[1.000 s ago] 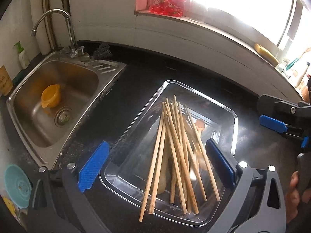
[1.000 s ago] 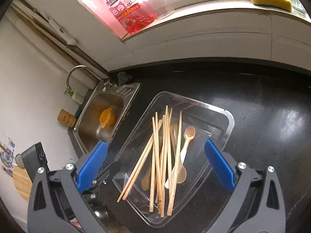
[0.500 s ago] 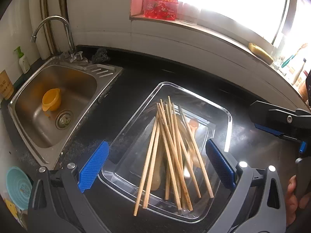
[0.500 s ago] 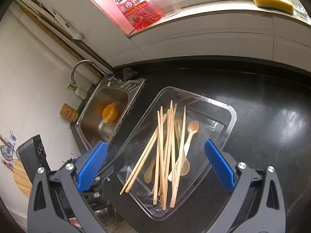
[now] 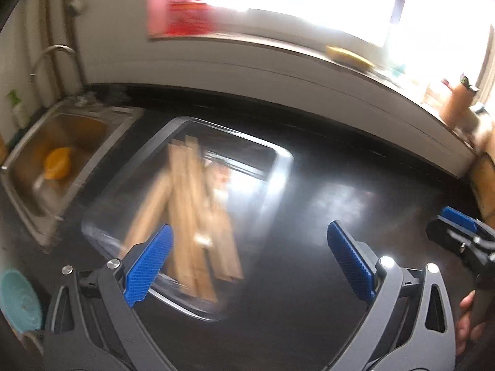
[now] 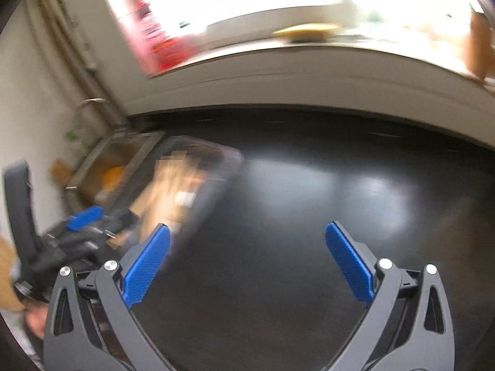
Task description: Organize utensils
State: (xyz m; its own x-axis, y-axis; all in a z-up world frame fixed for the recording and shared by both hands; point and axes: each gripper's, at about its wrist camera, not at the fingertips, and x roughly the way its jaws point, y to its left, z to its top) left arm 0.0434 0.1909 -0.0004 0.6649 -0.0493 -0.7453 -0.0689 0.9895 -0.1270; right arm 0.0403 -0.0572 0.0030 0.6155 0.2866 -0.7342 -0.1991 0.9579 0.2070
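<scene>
Both views are motion-blurred. A clear plastic tray [image 5: 272,167] lies on the black counter and holds several wooden chopsticks [image 5: 188,213], with spoons too smeared to make out. My left gripper [image 5: 247,266] hangs open above the tray's near right corner, nothing between its blue pads. In the right wrist view the tray [image 6: 229,160] and chopsticks [image 6: 167,185] sit at the left, and my right gripper [image 6: 246,266] is open over bare counter to their right. The right gripper [image 5: 458,232] also shows at the far right of the left wrist view, the left gripper [image 6: 83,219] at the left of the right one.
A steel sink [image 5: 27,170] with an orange cup [image 5: 57,162] and a tap [image 5: 52,58] lies left of the tray. A red package [image 5: 185,3] and a yellow sponge [image 5: 349,57] rest on the window ledge. Black counter [image 5: 355,204] stretches right of the tray.
Both grippers have swung quickly to the right, so the tray and sink slid toward the left in both views. Both stay open and hold nothing.
</scene>
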